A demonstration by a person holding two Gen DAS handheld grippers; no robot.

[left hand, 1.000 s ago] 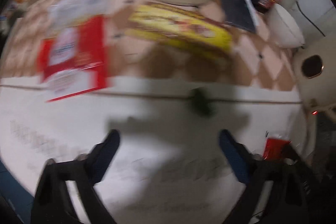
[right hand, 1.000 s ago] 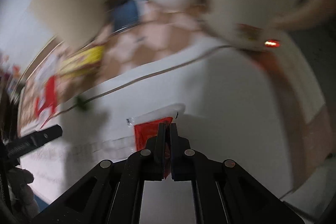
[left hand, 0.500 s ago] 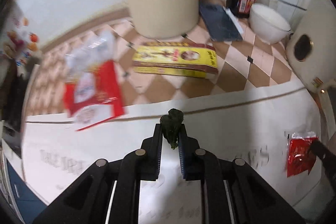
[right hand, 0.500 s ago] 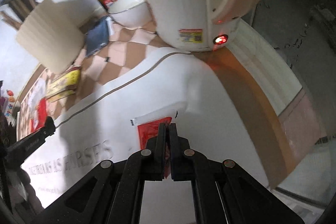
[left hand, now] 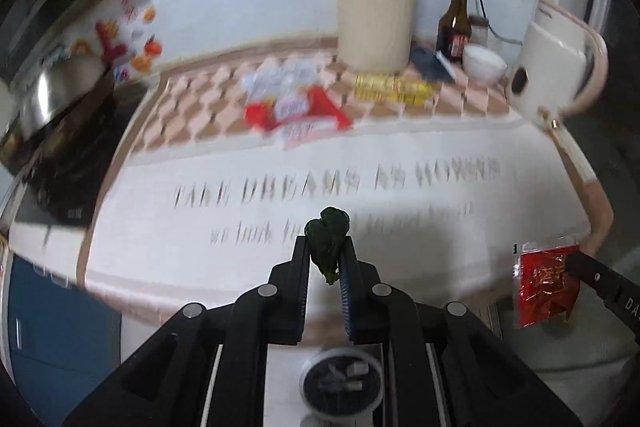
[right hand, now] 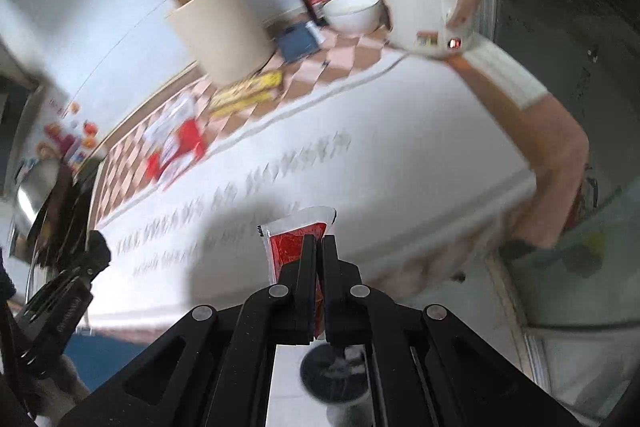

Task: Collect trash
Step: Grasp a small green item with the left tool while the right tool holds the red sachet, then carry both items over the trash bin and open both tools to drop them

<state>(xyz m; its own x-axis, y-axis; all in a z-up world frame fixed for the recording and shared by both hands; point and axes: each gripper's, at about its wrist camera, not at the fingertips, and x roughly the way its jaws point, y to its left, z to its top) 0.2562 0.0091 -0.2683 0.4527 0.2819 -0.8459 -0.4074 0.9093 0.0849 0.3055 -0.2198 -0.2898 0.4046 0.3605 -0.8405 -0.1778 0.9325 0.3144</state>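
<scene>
My left gripper [left hand: 325, 247] is shut on a dark green wilted leaf scrap [left hand: 327, 231], held in the air off the counter's front edge. My right gripper [right hand: 315, 247] is shut on a red sauce sachet [right hand: 294, 245], also held off the front edge; the sachet also shows in the left wrist view [left hand: 546, 283]. A round dark bin [left hand: 340, 385] with scraps inside sits on the floor below both grippers, and also shows in the right wrist view [right hand: 334, 375]. A red and white wrapper [left hand: 294, 111] lies on the checked part of the counter.
On the counter stand a cream utensil holder [left hand: 374, 23], a brown bottle [left hand: 456, 23], a white bowl [left hand: 484, 63], a white and pink kettle [left hand: 556, 67], a yellow box [left hand: 394, 89] and a dark blue packet [left hand: 434, 65]. A steel pot [left hand: 44, 99] sits far left.
Both grippers have pulled back from the counter and risen, each still holding its piece of trash. One second ago the left gripper was open; it closed on the green scrap. The bin has come into view.
</scene>
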